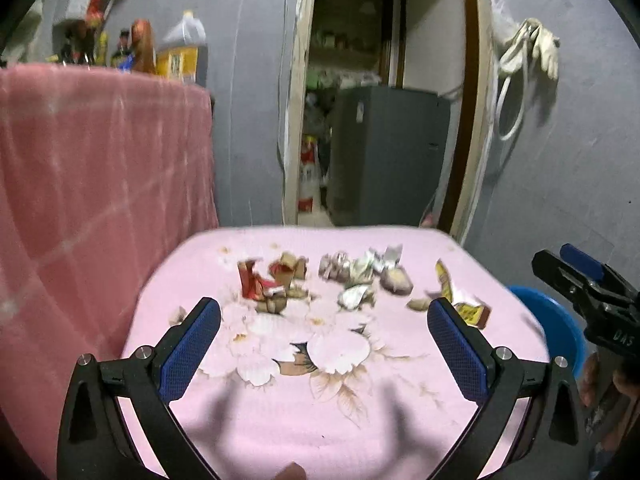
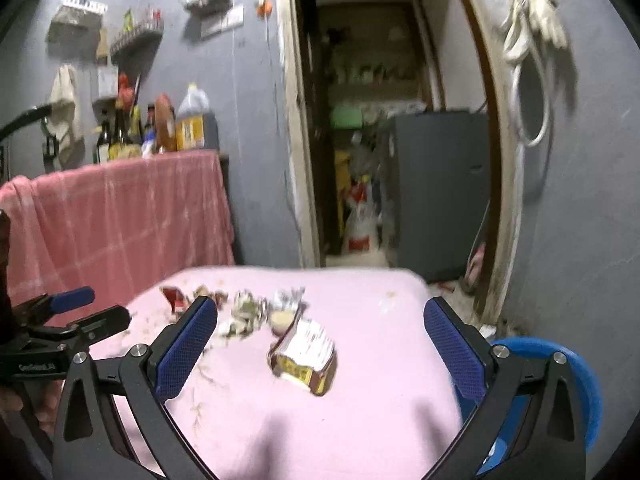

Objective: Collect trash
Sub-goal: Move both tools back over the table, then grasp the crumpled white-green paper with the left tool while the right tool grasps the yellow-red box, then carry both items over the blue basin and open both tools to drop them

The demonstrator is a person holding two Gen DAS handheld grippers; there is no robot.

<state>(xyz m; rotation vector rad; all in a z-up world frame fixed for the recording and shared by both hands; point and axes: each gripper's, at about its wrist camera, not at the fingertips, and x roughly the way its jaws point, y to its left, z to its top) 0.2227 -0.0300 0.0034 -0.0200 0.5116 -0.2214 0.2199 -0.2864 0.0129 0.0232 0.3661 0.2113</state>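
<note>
A grey wall (image 1: 248, 120) fills the upper half of both views, cut by an open doorway with a dark grey cabinet (image 1: 384, 156) inside it. At the left of the frame hangs a pink cloth (image 1: 100, 184), with bottles and a large oil jug (image 1: 182, 48) lined up along its top edge. The pink, flower-printed surface (image 1: 360, 412) takes up the lower centre. A blue bin (image 2: 576, 376) shows past its right edge, low in the frame.

The trash lies scattered across the far part of the surface: red and brown wrappers (image 1: 272, 280) toward the left, crumpled pale wrappers (image 1: 360, 276) in the middle, and a small brown-and-yellow carton (image 2: 304, 356) nearest, lying between the fingers in the right wrist view.

The left tongs (image 1: 324, 320) are spread wide and hold nothing. The right tongs (image 2: 320, 316) are likewise spread wide and empty, above the surface.
</note>
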